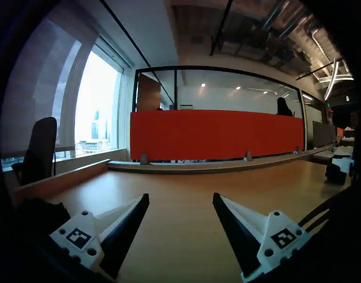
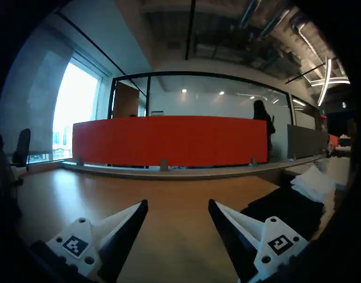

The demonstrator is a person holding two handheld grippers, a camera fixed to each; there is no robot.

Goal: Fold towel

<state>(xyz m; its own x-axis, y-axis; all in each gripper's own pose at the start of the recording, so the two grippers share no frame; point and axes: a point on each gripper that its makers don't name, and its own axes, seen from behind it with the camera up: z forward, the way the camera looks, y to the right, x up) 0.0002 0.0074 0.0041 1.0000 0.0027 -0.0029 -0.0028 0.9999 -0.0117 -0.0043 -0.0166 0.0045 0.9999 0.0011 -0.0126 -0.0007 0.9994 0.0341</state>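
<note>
Left gripper (image 1: pixel 180 195) is hanging wide open, its two fingers (image 1: pixel 116 226) spreading far apart with bare wood showing between them. It is gripping nothing and touching nothing that can be seen. Right gripper (image 2: pixel 177 202) is gaping just as wide, and it too is closing on nothing. Both are pointing across the wooden worktop (image 1: pixel 189 179) toward its far edge, where a red divider (image 1: pixel 213 134) is running along the length.

In the right gripper view, white towels (image 2: pixel 317 185) are lying in a folded stack near the right edge of the worktop, well apart from the right gripper. A black cloth (image 2: pixel 284 207) is spreading out just beside the stack, on the side nearer the gripper. Whether it is running under the stack cannot be told. In the left gripper view, a small white and dark shape is sitting at the worktop's right edge, too small to identify. A dark chair (image 1: pixel 38 151) is standing past the left edge by a bright window (image 1: pixel 97 113), and a person (image 2: pixel 263 118) is standing behind the glass beyond the divider.
</note>
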